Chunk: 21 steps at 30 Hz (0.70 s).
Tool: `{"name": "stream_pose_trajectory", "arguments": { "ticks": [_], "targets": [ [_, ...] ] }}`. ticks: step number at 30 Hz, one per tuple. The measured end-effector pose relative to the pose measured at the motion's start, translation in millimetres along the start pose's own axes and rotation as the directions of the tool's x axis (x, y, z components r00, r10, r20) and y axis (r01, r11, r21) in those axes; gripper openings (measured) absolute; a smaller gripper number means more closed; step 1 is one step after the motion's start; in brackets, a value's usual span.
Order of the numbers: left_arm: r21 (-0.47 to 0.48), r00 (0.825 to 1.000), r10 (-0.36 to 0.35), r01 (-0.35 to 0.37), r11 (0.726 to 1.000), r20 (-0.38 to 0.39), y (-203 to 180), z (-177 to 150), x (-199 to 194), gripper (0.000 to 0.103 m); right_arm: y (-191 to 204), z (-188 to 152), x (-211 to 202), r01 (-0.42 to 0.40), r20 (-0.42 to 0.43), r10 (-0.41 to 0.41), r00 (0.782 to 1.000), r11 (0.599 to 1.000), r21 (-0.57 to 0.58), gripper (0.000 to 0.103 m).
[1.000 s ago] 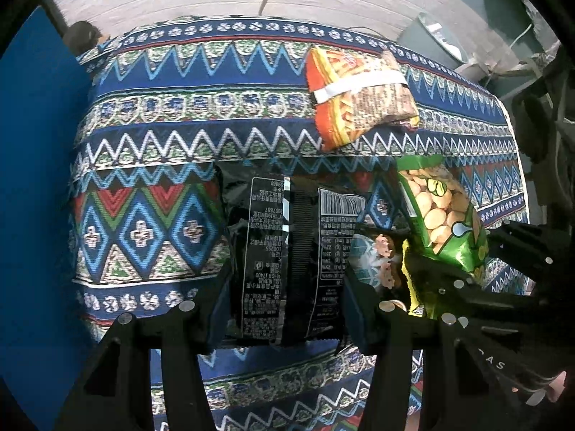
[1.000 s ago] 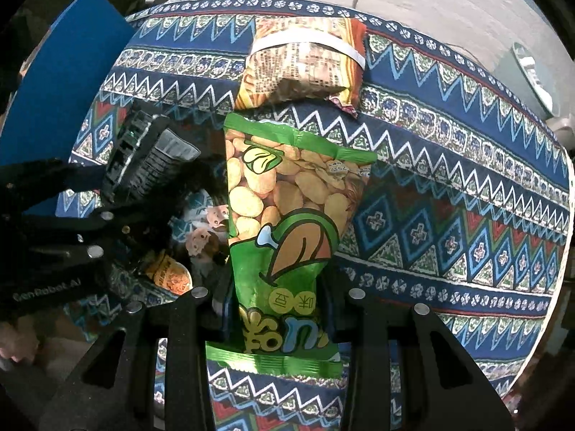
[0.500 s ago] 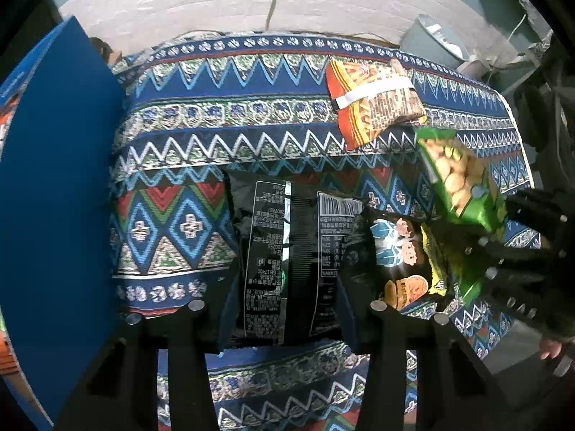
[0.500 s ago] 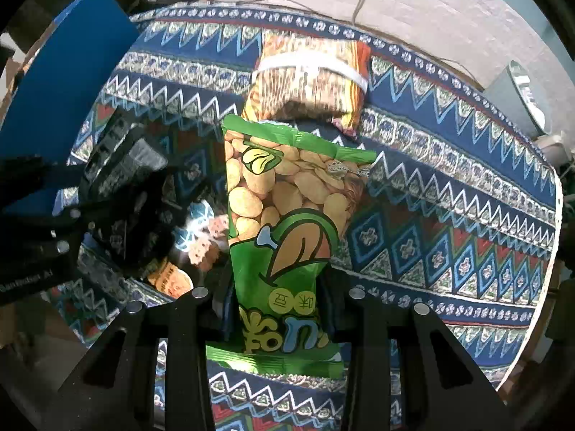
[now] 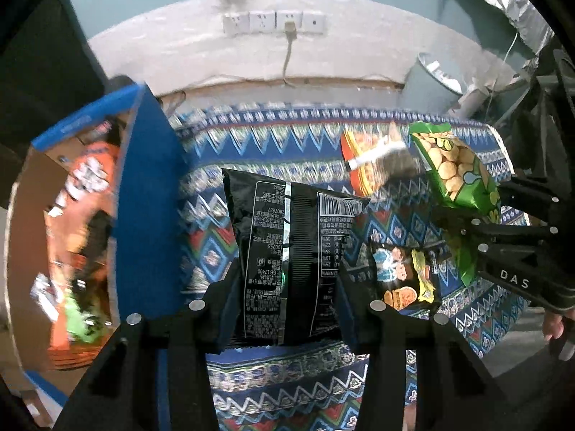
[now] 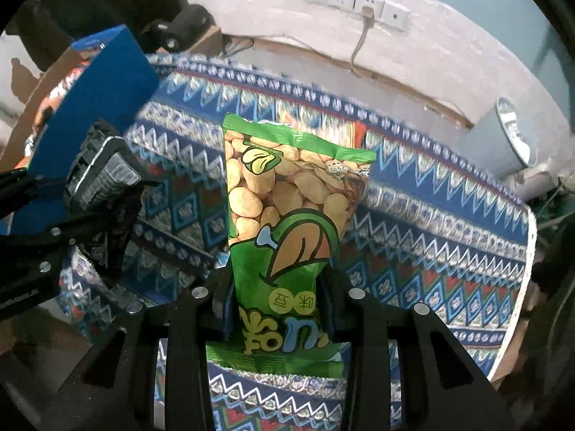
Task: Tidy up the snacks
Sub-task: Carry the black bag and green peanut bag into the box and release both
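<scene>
Patterned tablecloth (image 5: 273,143), white wall sockets (image 5: 273,21), left gripper (image 5: 284,309) clamping black packet (image 5: 287,244), right gripper (image 6: 276,309) clamping green packet (image 6: 284,215)

This looks like a plain room in a home or small workspace. A table under a patterned cloth (image 5: 273,136) stands against a rough whitewashed wall (image 5: 187,50) with a row of sockets (image 5: 273,21), one with a cable plugged in. A grey bin (image 5: 427,86) sits by the wall, and a blue box (image 5: 143,194) of snacks stands beside the table.
</scene>
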<state>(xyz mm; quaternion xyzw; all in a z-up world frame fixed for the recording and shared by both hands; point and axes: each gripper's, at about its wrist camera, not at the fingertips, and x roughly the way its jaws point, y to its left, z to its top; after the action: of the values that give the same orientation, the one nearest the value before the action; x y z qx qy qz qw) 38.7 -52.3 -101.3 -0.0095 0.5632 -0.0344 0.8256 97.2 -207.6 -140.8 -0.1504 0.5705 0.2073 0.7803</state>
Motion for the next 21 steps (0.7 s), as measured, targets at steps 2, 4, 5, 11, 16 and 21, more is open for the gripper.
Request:
{"name": "stream_pose_trajectory", "arguments": {
  "ticks": [2,4,5,11,16,21],
  "targets": [
    [0.008,0.999,0.014,-0.014,1.0,0.029,0.7,3.3,-10.8,0.047,2.5,6.5,-8.5,0.0,0.025,0.0,1.0,1.0,-0.007,0.035],
    [0.01,0.999,0.019,-0.019,1.0,0.049,0.7,6.8,-19.4,0.047,4.3,11.3,-18.0,-0.006,0.045,0.006,0.999,1.0,-0.008,0.035],
    [0.012,0.998,0.019,-0.02,1.0,0.059,1.3,8.4,-24.8,0.047,5.7,15.0,-22.6,-0.011,0.057,0.012,0.998,1.0,-0.008,0.035],
    [0.023,0.992,0.046,-0.049,0.999,0.117,6.8,17.1,-49.7,0.047,17.3,36.8,-46.7,-0.043,0.122,0.044,0.992,0.999,-0.009,0.035],
    [0.025,0.98,0.089,-0.095,0.995,0.179,17.9,21.7,-72.8,0.047,30.5,55.2,-61.1,-0.076,0.161,0.078,0.984,0.997,-0.019,0.035],
    [0.005,0.972,0.096,-0.1,0.995,0.214,32.7,23.4,-90.7,0.047,50.9,73.1,-71.5,-0.098,0.182,0.105,0.978,0.994,-0.048,0.035]
  ]
}}
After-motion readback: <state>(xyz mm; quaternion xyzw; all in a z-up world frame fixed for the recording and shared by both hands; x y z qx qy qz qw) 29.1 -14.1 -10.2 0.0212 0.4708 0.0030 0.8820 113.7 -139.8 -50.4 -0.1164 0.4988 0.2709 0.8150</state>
